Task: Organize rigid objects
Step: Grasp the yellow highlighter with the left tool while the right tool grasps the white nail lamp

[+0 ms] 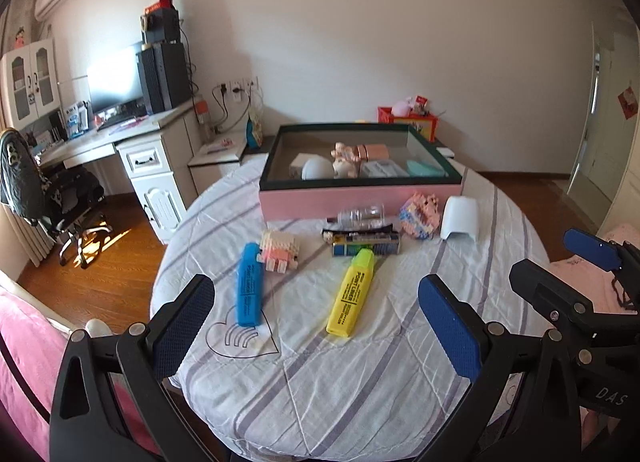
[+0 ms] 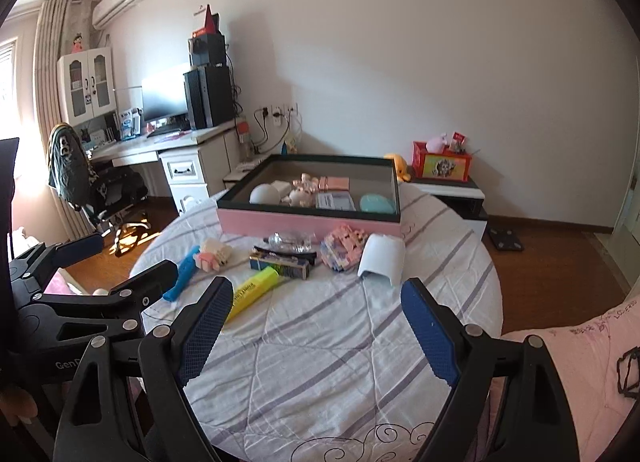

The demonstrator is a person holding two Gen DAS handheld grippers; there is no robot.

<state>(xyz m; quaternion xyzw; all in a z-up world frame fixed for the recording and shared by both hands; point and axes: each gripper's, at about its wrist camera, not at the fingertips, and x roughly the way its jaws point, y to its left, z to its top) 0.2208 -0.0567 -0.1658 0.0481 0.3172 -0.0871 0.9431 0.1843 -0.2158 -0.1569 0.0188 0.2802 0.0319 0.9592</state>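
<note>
A round table under a striped white cloth point(image 1: 320, 362) carries loose items. A blue highlighter point(image 1: 249, 286) and a yellow highlighter point(image 1: 352, 294) lie nearest me. Behind them sit a pink-and-white brick figure point(image 1: 278, 250), a dark marker box point(image 1: 366, 246), a clear bottle point(image 1: 360, 217), a pastel brick figure point(image 1: 418, 215) and a white curved case point(image 1: 460, 217). A pink box with a dark rim point(image 1: 360, 201) at the back holds several small items. My left gripper point(image 1: 316, 302) hangs open above the highlighters. My right gripper point(image 2: 316, 302) is open too, with nothing between its fingers.
The right gripper's frame point(image 1: 580, 294) shows at the right of the left wrist view. A white desk point(image 1: 132, 141) with a monitor and an office chair point(image 1: 52, 197) stand left. A red box point(image 2: 442, 161) sits on a low cabinet behind the table. Pink bedding point(image 2: 580, 362) lies right.
</note>
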